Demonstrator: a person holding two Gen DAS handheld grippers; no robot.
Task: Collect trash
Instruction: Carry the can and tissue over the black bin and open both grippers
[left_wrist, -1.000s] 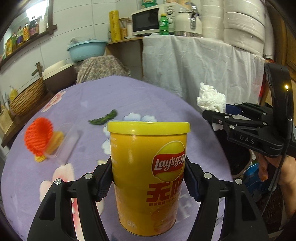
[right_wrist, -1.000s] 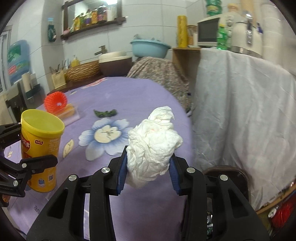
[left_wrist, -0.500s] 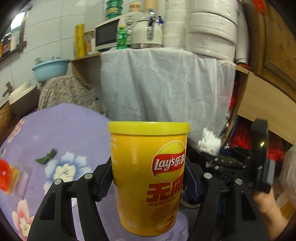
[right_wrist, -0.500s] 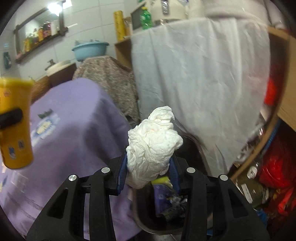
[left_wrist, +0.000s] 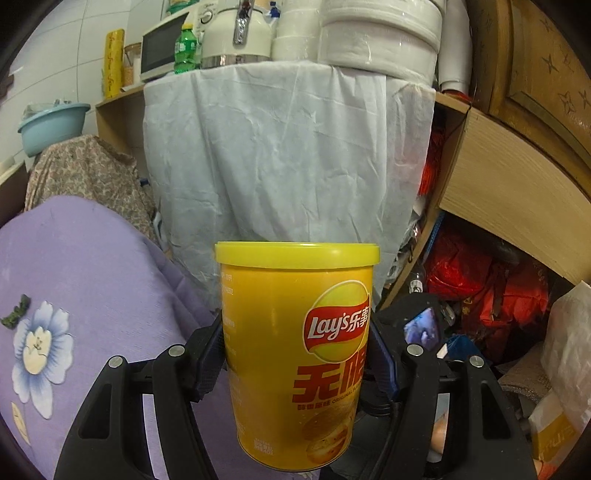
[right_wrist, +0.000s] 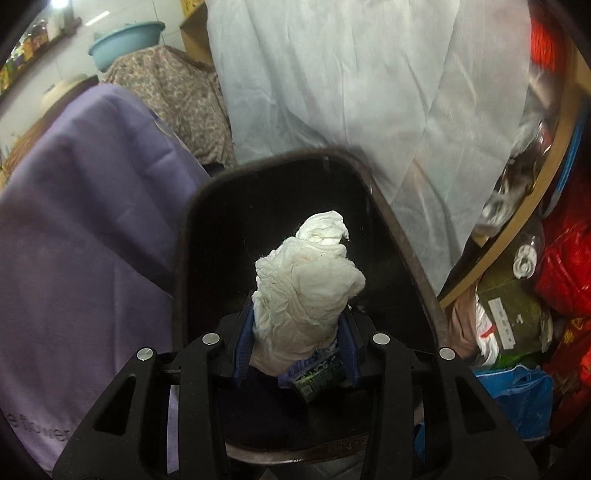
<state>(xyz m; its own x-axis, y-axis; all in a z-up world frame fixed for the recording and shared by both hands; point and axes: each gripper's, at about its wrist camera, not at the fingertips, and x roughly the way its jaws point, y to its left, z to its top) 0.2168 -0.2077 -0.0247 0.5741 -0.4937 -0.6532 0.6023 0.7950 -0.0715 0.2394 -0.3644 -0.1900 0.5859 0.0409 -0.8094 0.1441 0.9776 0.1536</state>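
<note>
Trash held in both grippers beside purple flowered tablecloth (left_wrist: 85, 266).
Left gripper (left_wrist: 297, 356) pinching upright yellow cylindrical chip can (left_wrist: 295, 332); right gripper (right_wrist: 295, 345) pinching crumpled white paper tissue (right_wrist: 306, 291) above black plastic bin (right_wrist: 402, 236).

We see the left gripper (left_wrist: 297, 363) clamped on an upright yellow chip can (left_wrist: 295, 354), lid on, its pads pressed to both sides. Purple flowered tablecloth (left_wrist: 92, 280) lies lower left. A white draped sheet (left_wrist: 288, 155) hangs behind. Red bags (left_wrist: 480, 280) crowd under a wooden shelf (left_wrist: 517, 177) at right.
</note>
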